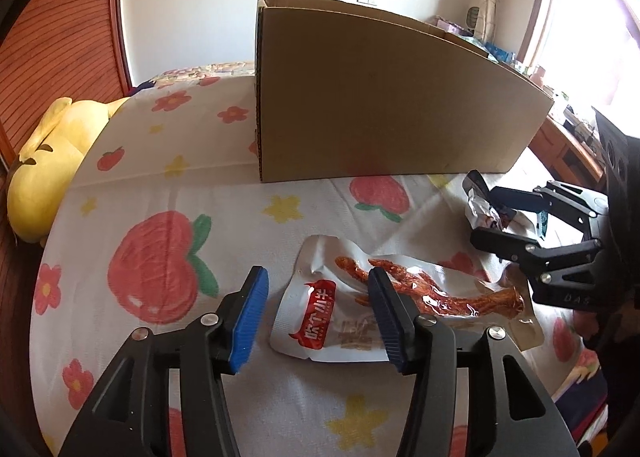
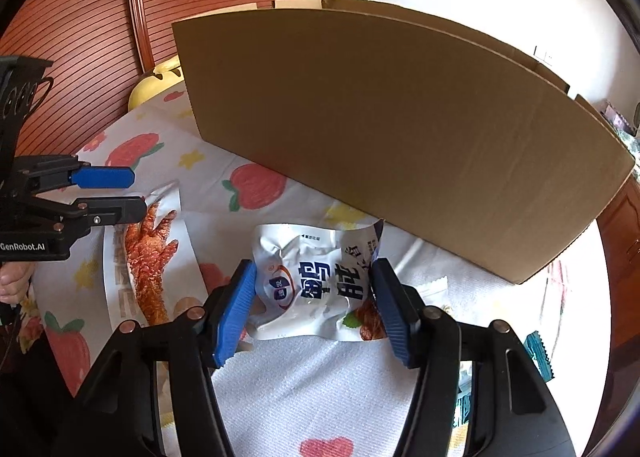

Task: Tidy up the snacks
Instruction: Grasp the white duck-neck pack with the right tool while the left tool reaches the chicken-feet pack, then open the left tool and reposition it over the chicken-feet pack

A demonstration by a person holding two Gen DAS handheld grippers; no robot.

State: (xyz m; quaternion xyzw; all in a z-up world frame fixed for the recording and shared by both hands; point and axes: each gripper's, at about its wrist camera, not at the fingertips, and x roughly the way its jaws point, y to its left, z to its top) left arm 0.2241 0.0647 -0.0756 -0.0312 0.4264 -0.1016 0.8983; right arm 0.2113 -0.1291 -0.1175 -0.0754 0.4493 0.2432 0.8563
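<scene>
A light, crinkly, kinda slippery white pouch (image 2: 316, 285) is pinched mid-body by the right gripper (image 2: 314, 311), while the left gripper (image 1: 316, 317) is spread.

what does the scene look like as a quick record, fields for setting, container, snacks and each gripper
setting: bed sheet printed with fruit and flowers
container: open cardboard box standing on the sheet behind the snacks
snack one: chicken foot snack pack, lying flat
snack two: white and blue snack pack, crumpled
left gripper: open, fingers astride one end of the chicken foot snack pack
right gripper: shut on the white and blue snack pack
other: yellow plush toy at the bed's edge
</scene>
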